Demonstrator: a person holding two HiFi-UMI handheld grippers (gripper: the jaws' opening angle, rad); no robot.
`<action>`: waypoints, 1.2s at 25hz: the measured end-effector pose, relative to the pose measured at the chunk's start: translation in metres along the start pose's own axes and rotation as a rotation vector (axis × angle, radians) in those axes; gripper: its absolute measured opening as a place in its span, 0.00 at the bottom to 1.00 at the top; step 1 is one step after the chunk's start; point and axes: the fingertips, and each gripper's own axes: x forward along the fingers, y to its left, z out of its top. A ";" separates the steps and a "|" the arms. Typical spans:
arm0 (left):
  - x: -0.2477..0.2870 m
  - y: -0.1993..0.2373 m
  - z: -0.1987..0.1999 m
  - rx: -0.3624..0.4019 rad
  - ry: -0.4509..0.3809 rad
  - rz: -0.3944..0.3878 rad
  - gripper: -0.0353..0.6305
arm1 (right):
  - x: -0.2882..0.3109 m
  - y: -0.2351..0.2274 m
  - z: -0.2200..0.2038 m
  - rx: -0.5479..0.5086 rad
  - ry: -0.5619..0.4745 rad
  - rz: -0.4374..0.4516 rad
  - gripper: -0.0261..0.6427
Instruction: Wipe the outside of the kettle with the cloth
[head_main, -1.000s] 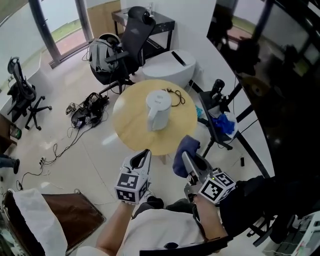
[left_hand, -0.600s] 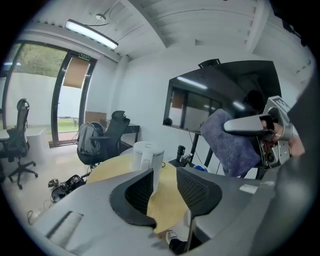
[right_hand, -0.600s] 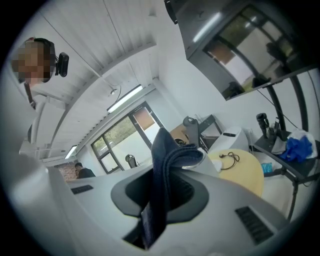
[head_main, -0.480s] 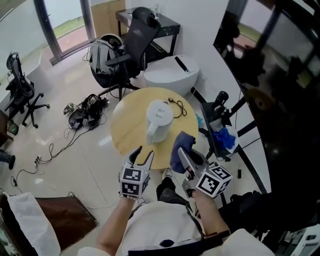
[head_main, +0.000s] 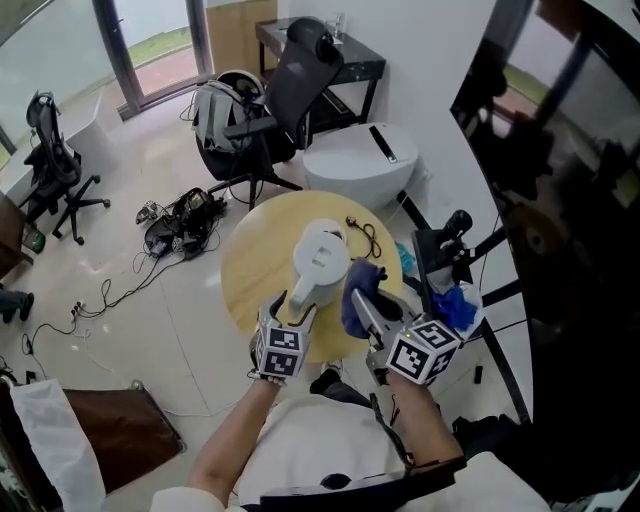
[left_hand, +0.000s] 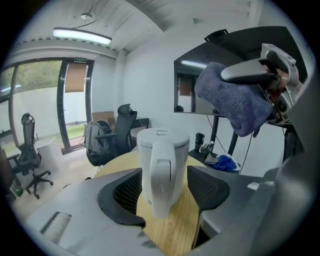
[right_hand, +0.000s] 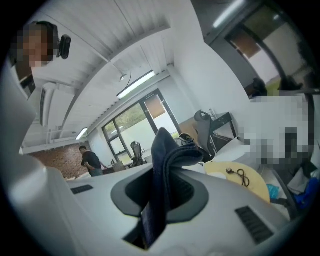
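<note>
A white kettle (head_main: 320, 262) stands on the round wooden table (head_main: 250, 265), its handle turned toward me. My left gripper (head_main: 296, 305) is at the kettle's near side. Its jaws have just been opening and stand wide. In the left gripper view the kettle (left_hand: 162, 160) has its handle in the gap of the left gripper (left_hand: 167, 192), with neither pad touching it. My right gripper (head_main: 358, 300) is shut on a dark blue cloth (head_main: 360, 283), held just right of the kettle. The cloth (right_hand: 165, 170) fills the right gripper (right_hand: 162, 195) and hides the kettle in that view.
A black cable (head_main: 363, 232) lies on the table's far side. Behind the table are a white round stool (head_main: 360, 165), a black office chair (head_main: 300, 80) and a backpack (head_main: 225, 115). A black stand (head_main: 445, 250) with a blue bundle is at the right; cables (head_main: 180, 215) lie on the floor at the left.
Both grippers have moved forward to the kettle. The left jaws went from shut to wide open around the handle. The right gripper still holds the cloth, now beside the kettle.
</note>
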 end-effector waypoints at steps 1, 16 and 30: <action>0.004 0.000 -0.002 0.004 0.005 0.006 0.48 | 0.005 -0.004 -0.003 -0.042 0.034 -0.002 0.13; 0.013 -0.006 -0.001 0.013 0.000 -0.046 0.30 | 0.115 -0.021 -0.052 -0.539 0.533 0.103 0.13; 0.011 -0.005 -0.006 0.037 0.052 -0.079 0.29 | 0.180 -0.020 -0.069 -0.823 0.798 0.163 0.14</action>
